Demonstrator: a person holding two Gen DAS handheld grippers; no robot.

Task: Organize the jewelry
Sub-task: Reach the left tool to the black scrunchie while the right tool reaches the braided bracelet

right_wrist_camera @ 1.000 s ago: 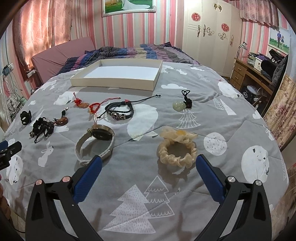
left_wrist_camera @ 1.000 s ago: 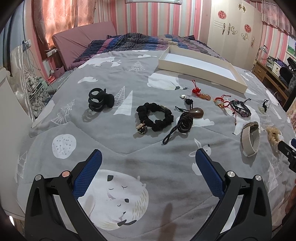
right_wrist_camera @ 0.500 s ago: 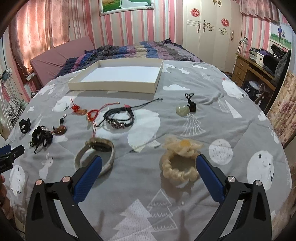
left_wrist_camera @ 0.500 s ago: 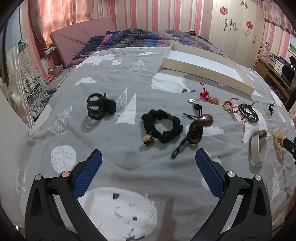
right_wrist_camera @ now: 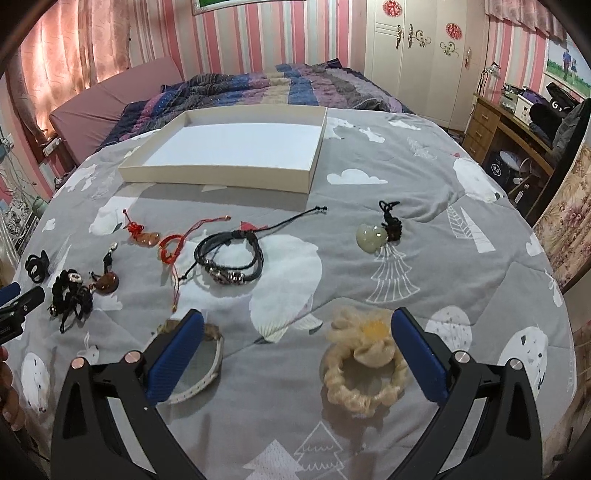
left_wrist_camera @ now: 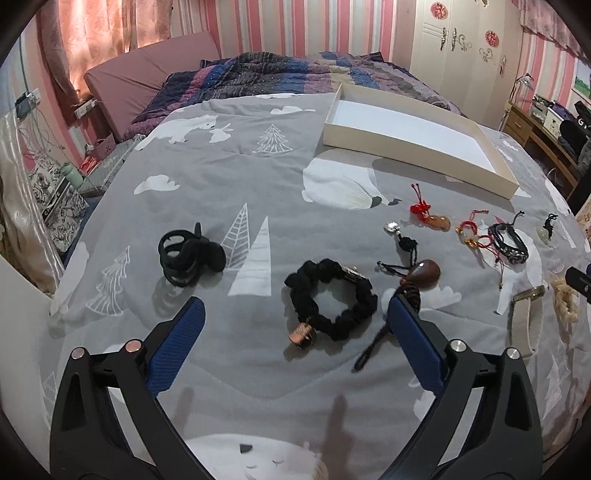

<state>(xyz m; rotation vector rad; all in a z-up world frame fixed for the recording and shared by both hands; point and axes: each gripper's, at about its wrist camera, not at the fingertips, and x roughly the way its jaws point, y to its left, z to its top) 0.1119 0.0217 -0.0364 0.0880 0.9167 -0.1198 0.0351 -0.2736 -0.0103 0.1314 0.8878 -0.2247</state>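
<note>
Both tongs gape empty above the bed's grey printed quilt [left_wrist_camera: 221, 177]: left tongs [left_wrist_camera: 295, 343] over the black fabric scrunchie [left_wrist_camera: 332, 295], right tongs [right_wrist_camera: 295, 350] beside the cream frilly scrunchie [right_wrist_camera: 364, 369].

Around you: grey printed bedspread [right_wrist_camera: 461, 266], striped blanket [right_wrist_camera: 280, 83] bunched at the head, pink striped wall [left_wrist_camera: 295, 26], white wardrobe [right_wrist_camera: 417, 48], wooden desk [right_wrist_camera: 495, 129] to your right.

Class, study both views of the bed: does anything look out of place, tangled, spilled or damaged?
Nothing looks damaged or spilled. The white tray lies empty while the jewelry is scattered on the bedspread; the black scrunchie and brown pendant's cord lie close together, possibly tangled.
</note>
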